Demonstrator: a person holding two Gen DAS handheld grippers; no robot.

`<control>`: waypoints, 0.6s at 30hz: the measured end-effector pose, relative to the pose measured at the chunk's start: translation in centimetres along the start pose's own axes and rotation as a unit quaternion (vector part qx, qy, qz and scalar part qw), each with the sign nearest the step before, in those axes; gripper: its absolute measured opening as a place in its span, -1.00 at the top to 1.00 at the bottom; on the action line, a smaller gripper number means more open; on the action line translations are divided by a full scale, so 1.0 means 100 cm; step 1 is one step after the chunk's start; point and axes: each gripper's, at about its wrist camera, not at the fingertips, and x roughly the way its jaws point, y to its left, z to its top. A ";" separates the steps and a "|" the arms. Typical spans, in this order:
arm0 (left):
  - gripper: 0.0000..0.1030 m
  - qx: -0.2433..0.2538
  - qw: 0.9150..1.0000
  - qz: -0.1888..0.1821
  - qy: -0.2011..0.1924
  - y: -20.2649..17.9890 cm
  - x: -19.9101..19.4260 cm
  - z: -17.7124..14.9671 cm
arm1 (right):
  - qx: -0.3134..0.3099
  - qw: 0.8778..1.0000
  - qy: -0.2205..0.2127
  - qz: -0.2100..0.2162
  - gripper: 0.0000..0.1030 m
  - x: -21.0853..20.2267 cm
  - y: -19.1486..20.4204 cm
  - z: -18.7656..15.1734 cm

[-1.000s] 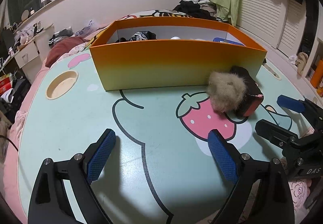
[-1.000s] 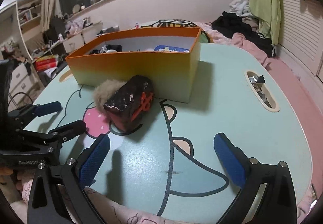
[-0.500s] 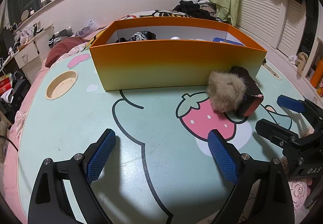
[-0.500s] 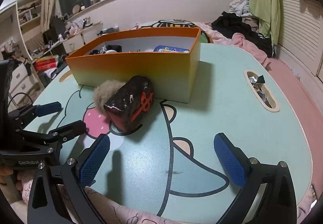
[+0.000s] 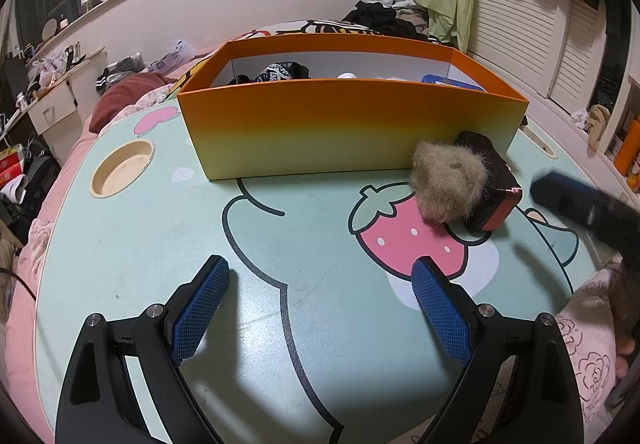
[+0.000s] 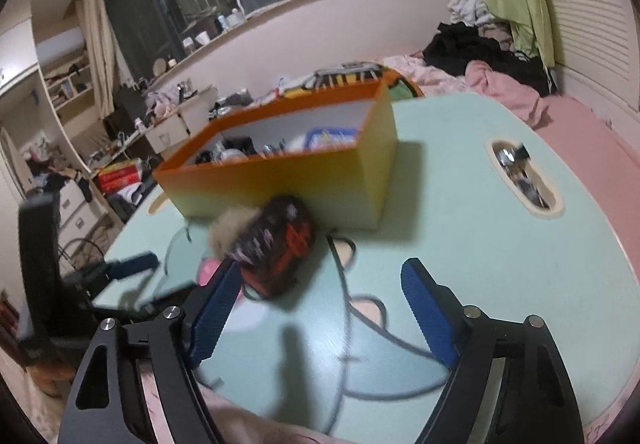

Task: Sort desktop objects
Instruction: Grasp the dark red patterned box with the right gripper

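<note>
**Pouch being lined up for the box**

Sorting is being carried on, judging by the orange box (image 5: 352,127) already holding several items while a dark pouch (image 6: 276,244) with a fluffy pom-pom (image 5: 450,179) is lying on the table (image 5: 160,244) just outside the box's near wall. To the far left of the right gripper (image 6: 320,314), the left gripper (image 5: 320,312) is being held spread wide over bare tabletop, gripping nothing. The pouch is being framed just ahead of the right gripper's left finger (image 6: 216,308), with the jaws spread wide and nothing pinched; contact cannot be told through the blur. As a judgement, the next move is calling for the pouch to be centred between the fingers, squeezed, and lifted over the wall.
</note>
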 end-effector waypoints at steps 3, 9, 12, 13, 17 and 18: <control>-0.80 0.000 1.000 0.000 0.000 -0.002 0.000 0.001 | 0.027 1.000 -0.013 -0.005 -0.61 0.005 0.007 0.019; -0.80 0.000 1.000 0.000 0.000 -0.002 0.000 0.001 | 0.029 0.997 0.051 -0.044 -0.22 0.041 0.015 0.023; -0.80 0.000 1.000 0.000 0.000 -0.002 0.000 0.001 | 0.033 0.996 0.058 -0.054 -0.06 0.041 0.009 0.016; -0.80 0.000 1.000 0.000 0.000 -0.002 0.000 0.001 | 0.031 0.996 0.061 -0.062 0.09 0.041 0.007 0.014; -0.80 0.001 1.000 0.000 0.000 -0.002 0.000 0.001 | 0.003 0.994 0.064 -0.092 0.16 0.036 0.007 0.003; -0.80 0.000 1.000 0.000 0.000 -0.002 0.001 0.001 | -0.004 0.993 0.063 -0.099 0.18 0.035 0.007 0.002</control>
